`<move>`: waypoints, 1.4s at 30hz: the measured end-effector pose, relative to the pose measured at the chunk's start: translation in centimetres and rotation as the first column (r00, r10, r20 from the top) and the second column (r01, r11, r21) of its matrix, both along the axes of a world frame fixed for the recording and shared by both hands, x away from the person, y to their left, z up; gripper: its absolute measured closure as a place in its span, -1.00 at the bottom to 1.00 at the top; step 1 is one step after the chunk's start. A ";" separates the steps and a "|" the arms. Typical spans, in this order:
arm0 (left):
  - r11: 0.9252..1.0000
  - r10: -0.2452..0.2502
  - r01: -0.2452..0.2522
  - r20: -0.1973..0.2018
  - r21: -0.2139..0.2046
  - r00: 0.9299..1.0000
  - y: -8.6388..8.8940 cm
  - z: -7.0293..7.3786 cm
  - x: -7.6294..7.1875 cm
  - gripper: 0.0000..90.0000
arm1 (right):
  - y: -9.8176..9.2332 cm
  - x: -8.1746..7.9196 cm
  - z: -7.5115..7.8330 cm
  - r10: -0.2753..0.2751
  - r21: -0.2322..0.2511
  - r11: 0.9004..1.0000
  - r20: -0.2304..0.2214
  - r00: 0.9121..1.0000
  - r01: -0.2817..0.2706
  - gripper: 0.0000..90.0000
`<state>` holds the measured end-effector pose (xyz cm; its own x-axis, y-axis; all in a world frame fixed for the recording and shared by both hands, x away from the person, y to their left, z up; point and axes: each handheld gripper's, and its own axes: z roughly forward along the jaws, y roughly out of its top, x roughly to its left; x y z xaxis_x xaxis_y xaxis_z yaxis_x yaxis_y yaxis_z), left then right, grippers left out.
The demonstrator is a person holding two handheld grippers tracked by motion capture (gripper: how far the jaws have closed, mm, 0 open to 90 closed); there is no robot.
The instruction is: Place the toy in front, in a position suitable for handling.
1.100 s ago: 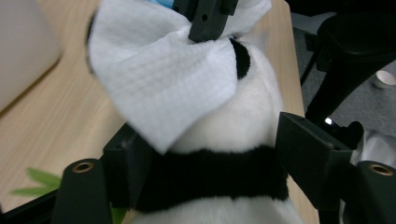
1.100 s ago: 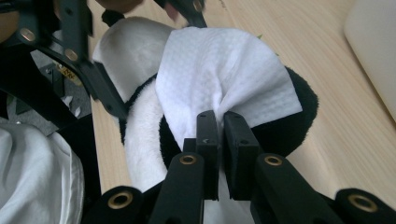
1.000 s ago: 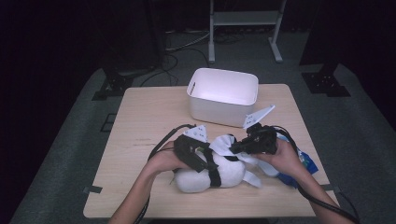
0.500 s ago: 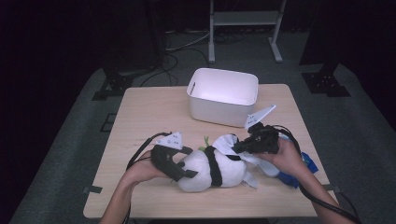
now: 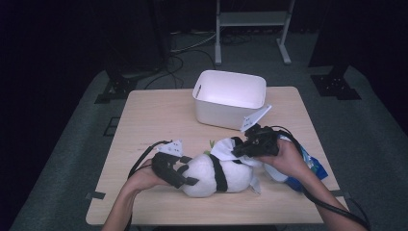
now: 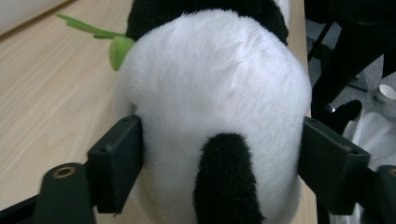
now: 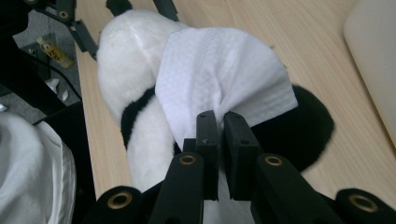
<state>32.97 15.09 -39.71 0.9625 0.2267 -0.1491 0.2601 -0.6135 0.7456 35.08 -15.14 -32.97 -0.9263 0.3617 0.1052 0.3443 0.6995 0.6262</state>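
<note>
Plush panda (image 5: 216,174): lying on tabletop (image 5: 144,120), lower centre. Left tongs (image 6: 219,154): wide, clasping its rump. Right tongs (image 7: 222,126): pinched on white tissue (image 7: 219,70) draped over panda. White bin (image 5: 230,98): upper centre, empty. Wiping apparently underway; completion unclear.

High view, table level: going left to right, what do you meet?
Left tongs at the plush panda → white tissue → right tongs → blue-and-white packet at the table's right edge. The white bin sits farther back.
</note>
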 end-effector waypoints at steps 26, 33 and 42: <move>0.999 0.008 -0.007 0.011 -0.051 1.000 -0.7 -0.3 0.1 -0.56 | 3.6 -0.1 0.4 0.075 -0.138 0.988 0.019 0.997 -0.072 0.87; 0.996 0.014 -0.013 0.001 -0.089 1.000 -0.6 -0.3 0.2 -0.65 | 2.0 0.0 -0.4 0.046 -0.106 0.993 0.005 0.999 -0.046 0.87; 0.994 0.018 -0.021 -0.034 -0.105 0.999 -0.3 -1.0 0.4 -0.86 | 1.1 -0.1 -0.7 0.027 -0.082 0.996 -0.009 1.000 -0.028 0.87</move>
<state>33.34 14.81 -40.69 0.9522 0.2267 -0.2045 0.2965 -0.5262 0.7970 34.98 -14.08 -33.64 -0.9354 0.3437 0.0835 0.3288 0.7577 0.5637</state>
